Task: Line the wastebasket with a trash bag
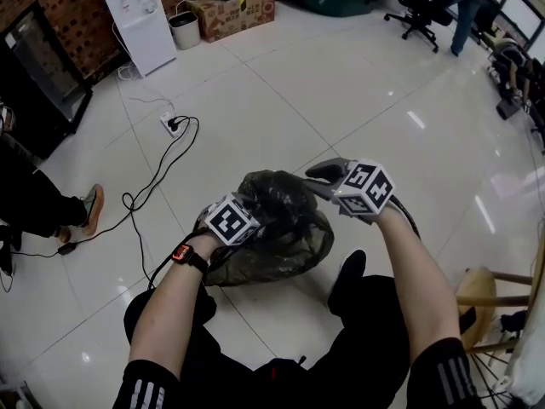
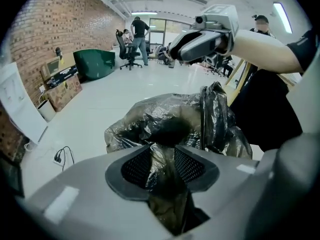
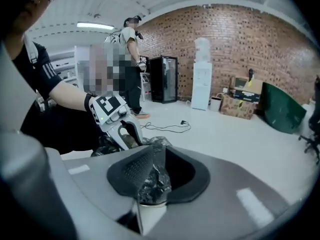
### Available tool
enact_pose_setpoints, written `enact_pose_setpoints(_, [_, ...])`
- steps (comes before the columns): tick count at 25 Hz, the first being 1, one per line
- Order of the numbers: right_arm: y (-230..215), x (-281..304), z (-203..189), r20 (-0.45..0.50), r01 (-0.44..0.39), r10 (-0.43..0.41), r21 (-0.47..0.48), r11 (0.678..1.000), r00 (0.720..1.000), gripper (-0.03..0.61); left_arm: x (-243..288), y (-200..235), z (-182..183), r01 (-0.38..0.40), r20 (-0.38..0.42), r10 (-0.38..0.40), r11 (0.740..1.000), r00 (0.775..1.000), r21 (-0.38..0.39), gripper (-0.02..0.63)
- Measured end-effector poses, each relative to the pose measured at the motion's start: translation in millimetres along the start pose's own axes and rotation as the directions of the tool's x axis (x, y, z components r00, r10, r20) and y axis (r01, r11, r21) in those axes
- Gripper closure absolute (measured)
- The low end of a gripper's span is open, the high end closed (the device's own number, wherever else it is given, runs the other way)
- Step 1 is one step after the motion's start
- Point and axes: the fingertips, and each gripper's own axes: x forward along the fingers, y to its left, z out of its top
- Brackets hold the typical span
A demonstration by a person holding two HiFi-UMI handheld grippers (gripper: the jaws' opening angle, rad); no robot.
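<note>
Looking down from the head cam: black trash bag point(image 1: 277, 224) sits in a crumpled heap on the white tiled floor point(image 1: 358, 92). It's mid-floor, right in front of the person's knees & well away from the floor's far edge by the brick wall. Bag is puffed up over smth, but the wastebasket itself doesn't show under the plastic.

Left tool point(image 2: 162, 166): jaws part way apart, clamped on a bunched fold of the bag. The film runs down between both mesh pads point(image 2: 137, 168) and into the gap behind them. It's on the bag's near-left side, pointing steeply down. Red-faced watch point(image 1: 182, 252) on that wrist.

Right tool point(image 3: 155, 171): jaws fairly narrow w/ a small wad of the black film between them. Looks pinched, tho the angle isn't great. It's at the bag's top-right side. In the left tool view a fold of bag stands up just below it.

Other stuff:
- white water dispenser point(image 1: 136, 15) & cardboard box point(image 1: 234, 11) along the far edge by the wall
- power strip point(image 1: 170, 126) w/ black cable point(image 1: 136, 203) on the floor, far-left of the bag
- wooden stool point(image 1: 481, 292) near the right edge
</note>
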Motion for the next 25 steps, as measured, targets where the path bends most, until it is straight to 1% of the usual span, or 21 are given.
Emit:
enact_pose_setpoints(1, [2.3,13.0,-1.0,-0.015,-0.036,0.036,0.010,0.999,0.999,0.503,-2.0,1.1,2.2,-0.002,0.009,0.002,1.000,1.000,-0.001,0.468])
enact_pose_setpoints(3, [5.1,40.3,-10.0,-0.074,-0.089,0.091,0.019,0.996,0.993,0.527,-7.1,4.5,7.2,-0.009,0.027,0.009,1.000,1.000,-0.004,0.468])
enact_pose_setpoints(6, [7.0,77.2,-31.7,-0.170,-0.139,0.140,0.020,0.990,0.975,0.537,-22.2,9.0,21.4,-0.037,0.051,0.036,0.999,0.998,0.014,0.468])
enact_pose_setpoints(9, [2.4,104.3,-46.9,-0.225,-0.156,0.159,0.032,0.987,0.961,0.537,-50.2,12.2,45.5,-0.071,0.104,0.064,0.996,0.993,0.060,0.468])
enact_pose_setpoints(11, [-5.7,119.8,-57.5,-0.258,-0.151,0.157,0.045,0.988,0.953,0.537,-66.9,9.9,52.7,-0.061,0.117,0.051,0.994,0.992,0.085,0.468])
enact_pose_setpoints(12, [-10.2,126.6,-65.0,-0.279,-0.146,0.155,0.054,0.988,0.948,0.537,-71.8,7.2,51.1,-0.051,0.104,0.040,0.994,0.994,0.100,0.468])
enact_pose_setpoints(14, [-20.7,137.7,-82.6,-0.326,-0.127,0.139,0.059,0.990,0.935,0.537,-73.9,0.8,38.6,-0.028,0.043,0.023,0.991,0.999,0.133,0.466])
enact_pose_setpoints(16, [-33.3,146.8,-97.6,-0.361,-0.101,0.108,0.037,0.994,0.926,0.537,-68.5,-5.6,22.4,-0.001,-0.032,0.006,0.986,0.999,0.167,0.458])
enact_pose_setpoints(18, [-43.9,155.6,-106.1,-0.373,-0.089,0.087,0.012,0.996,0.924,0.537,-61.0,-12.1,8.5,0.037,-0.097,-0.019,0.981,0.995,0.190,0.444])
enact_pose_setpoints(20, [-44.7,162.9,-111.7,-0.385,-0.108,0.110,0.028,0.994,0.916,0.545,-54.8,-18.3,-3.0,0.080,-0.152,-0.049,0.976,0.987,0.201,0.433])
enact_pose_setpoints(22, [-42.6,168.4,-114.6,-0.392,-0.136,0.138,0.034,0.990,0.910,0.563,-49.0,-22.5,-9.5,0.106,-0.185,-0.069,0.973,0.980,0.204,0.428])
enact_pose_setpoints(25, [-41.7,167.6,-115.0,-0.411,-0.150,0.138,0.004,0.989,0.901,0.572,-35.8,-21.4,-18.1,0.103,-0.223,-0.052,0.969,0.973,0.225,0.428])
